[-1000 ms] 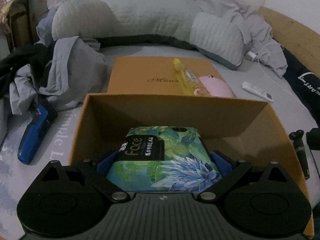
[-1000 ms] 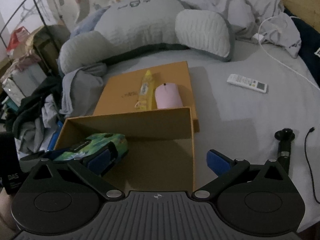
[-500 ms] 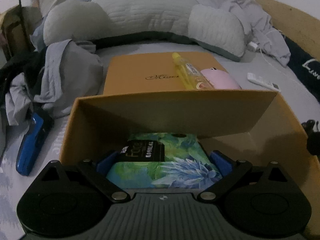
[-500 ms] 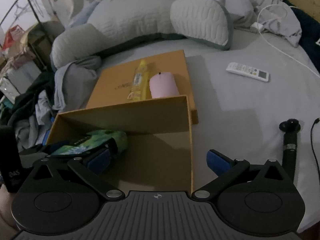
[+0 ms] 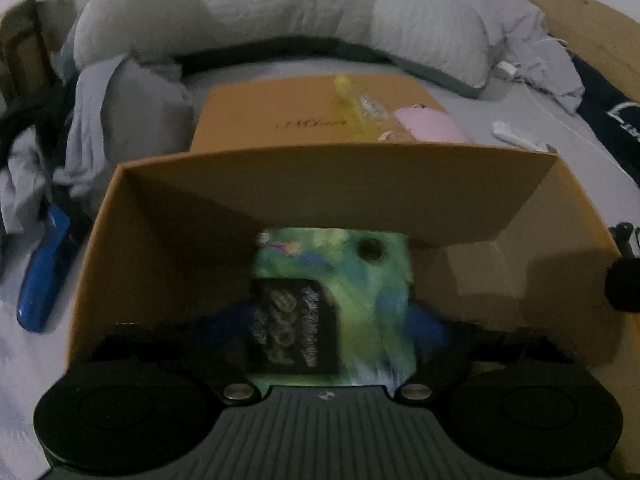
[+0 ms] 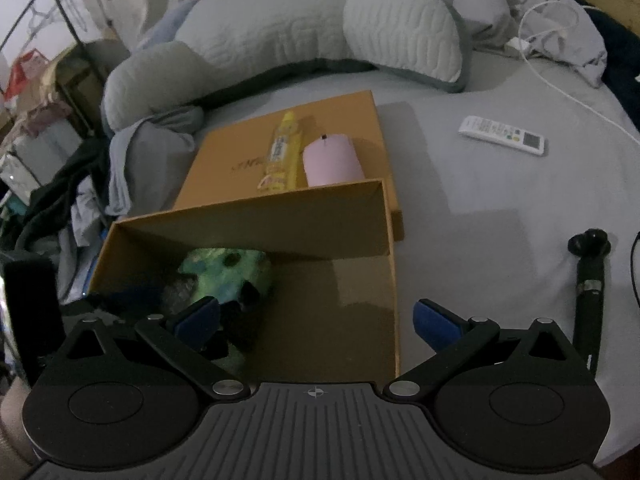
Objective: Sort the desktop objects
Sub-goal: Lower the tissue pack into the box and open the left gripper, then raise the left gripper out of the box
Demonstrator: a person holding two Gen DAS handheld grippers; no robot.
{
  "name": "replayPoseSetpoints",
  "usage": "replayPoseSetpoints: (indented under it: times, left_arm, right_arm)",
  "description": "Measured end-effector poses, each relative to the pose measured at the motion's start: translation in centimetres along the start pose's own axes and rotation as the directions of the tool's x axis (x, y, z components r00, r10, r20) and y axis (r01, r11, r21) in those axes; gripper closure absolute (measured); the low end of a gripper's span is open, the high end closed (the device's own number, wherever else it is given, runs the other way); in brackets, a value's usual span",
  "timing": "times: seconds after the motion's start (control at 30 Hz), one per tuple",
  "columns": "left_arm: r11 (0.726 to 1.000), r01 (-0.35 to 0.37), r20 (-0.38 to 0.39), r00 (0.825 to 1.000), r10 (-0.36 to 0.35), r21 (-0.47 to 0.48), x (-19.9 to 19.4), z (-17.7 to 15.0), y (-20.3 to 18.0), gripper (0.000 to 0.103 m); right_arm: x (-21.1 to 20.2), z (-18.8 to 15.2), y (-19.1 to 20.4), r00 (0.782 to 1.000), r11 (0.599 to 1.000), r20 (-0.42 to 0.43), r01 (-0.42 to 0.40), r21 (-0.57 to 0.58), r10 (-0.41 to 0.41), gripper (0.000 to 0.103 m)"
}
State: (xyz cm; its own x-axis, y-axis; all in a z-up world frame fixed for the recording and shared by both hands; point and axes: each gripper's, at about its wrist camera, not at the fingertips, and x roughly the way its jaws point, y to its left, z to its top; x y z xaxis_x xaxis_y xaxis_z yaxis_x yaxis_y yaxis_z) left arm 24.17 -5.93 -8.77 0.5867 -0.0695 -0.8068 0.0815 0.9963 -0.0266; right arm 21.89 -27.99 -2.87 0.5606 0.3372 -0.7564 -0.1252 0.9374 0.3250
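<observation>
Here my left gripper (image 5: 332, 320) is clamped on the green tissue pack (image 5: 340, 296), low inside the open cardboard box (image 5: 328, 196) just ahead, so it lands flat on the bottom. My right gripper (image 6: 316, 316) waits wide apart and empty beside it, over the box's near corner.

Grey bed (image 6: 500, 200) carries open box (image 6: 360, 216), flat lid (image 6: 224, 168), remote (image 6: 502, 141), black handle (image 6: 588, 280), pillow (image 6: 288, 36) — all directly on sheet.

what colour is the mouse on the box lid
Pale pink. The mouse shows best in the right wrist view, beside the yellow tube.
</observation>
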Motion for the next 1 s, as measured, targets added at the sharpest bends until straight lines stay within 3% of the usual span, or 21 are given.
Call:
replayPoseSetpoints:
  times: [0.53,1.0]
  left_arm:
    - [1.000,-0.014,-0.015,1.000,0.014,-0.002,-1.6,-0.7,0.3,0.026]
    - [0.999,0.026,0.121,0.992,-0.023,-0.021,-7.9,-1.5,1.5,0.015]
  right_arm:
    - [-2.3,-0.9,-0.1,1.000,1.000,0.019,0.005,0.002,-0.005,0.000]
    - [-5.7,-3.1,0.8,0.998,0.999,0.054,0.015,-0.036,-0.013,0.000]
